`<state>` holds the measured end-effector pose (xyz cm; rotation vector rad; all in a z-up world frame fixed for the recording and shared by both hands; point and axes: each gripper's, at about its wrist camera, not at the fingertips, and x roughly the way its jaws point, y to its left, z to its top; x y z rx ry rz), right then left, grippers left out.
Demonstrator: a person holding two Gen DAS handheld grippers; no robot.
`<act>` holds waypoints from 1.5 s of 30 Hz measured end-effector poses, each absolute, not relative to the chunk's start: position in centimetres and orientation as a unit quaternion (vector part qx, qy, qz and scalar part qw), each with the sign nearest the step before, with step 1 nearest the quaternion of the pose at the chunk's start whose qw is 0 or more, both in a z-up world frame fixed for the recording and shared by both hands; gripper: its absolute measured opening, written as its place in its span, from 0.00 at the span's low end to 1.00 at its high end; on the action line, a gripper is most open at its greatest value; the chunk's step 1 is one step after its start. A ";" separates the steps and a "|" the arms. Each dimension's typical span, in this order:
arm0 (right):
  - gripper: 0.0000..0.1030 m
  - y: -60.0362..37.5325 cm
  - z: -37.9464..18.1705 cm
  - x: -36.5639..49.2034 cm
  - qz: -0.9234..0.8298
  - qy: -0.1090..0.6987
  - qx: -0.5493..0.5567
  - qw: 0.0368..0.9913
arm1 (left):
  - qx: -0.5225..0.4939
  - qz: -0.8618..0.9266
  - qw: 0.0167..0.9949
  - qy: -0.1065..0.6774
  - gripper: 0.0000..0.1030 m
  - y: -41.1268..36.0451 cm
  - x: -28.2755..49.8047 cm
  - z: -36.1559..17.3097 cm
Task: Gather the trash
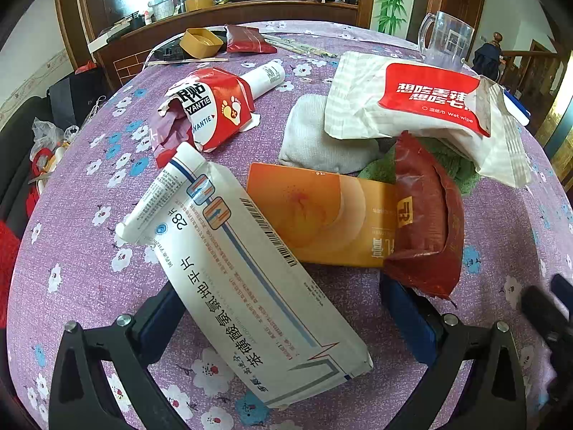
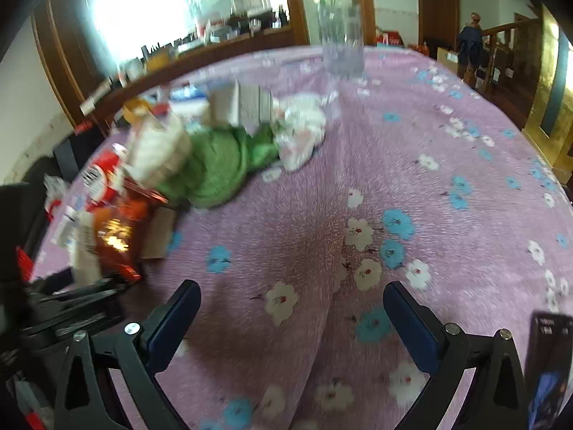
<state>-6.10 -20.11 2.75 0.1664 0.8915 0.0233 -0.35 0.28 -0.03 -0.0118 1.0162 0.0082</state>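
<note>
In the left wrist view a white medicine box [image 1: 247, 276] lies slantwise between the open fingers of my left gripper [image 1: 283, 308]. Behind it lie an orange box [image 1: 322, 215], a dark red foil bag [image 1: 426, 222], a white wet-wipe pack [image 1: 422, 107], a red-and-white packet [image 1: 211, 114] and a white tube [image 1: 265, 77]. My right gripper [image 2: 292, 313] is open and empty over bare tablecloth, well right of the trash pile [image 2: 150, 165], which is blurred in the right wrist view.
A purple flowered cloth [image 1: 71, 251] covers the round table. A clear plastic jug [image 1: 446, 39] stands at the far right; a yellow lid [image 1: 200, 41] and red pouch [image 1: 247, 37] lie at the far edge. A green cloth [image 2: 222, 165] and white cloth [image 1: 315, 143] sit in the pile.
</note>
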 end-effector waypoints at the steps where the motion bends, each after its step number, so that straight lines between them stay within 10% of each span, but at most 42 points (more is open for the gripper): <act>1: 1.00 -20.1 3.5 -6.8 0.011 0.419 0.085 0.904 | -0.006 0.004 0.874 0.486 1.00 0.3 -0.3 0.0; 45: 1.00 -11.3 13.2 -18.4 0.119 0.263 0.040 0.957 | -0.018 0.086 0.954 0.287 1.00 9.8 -20.2 12.9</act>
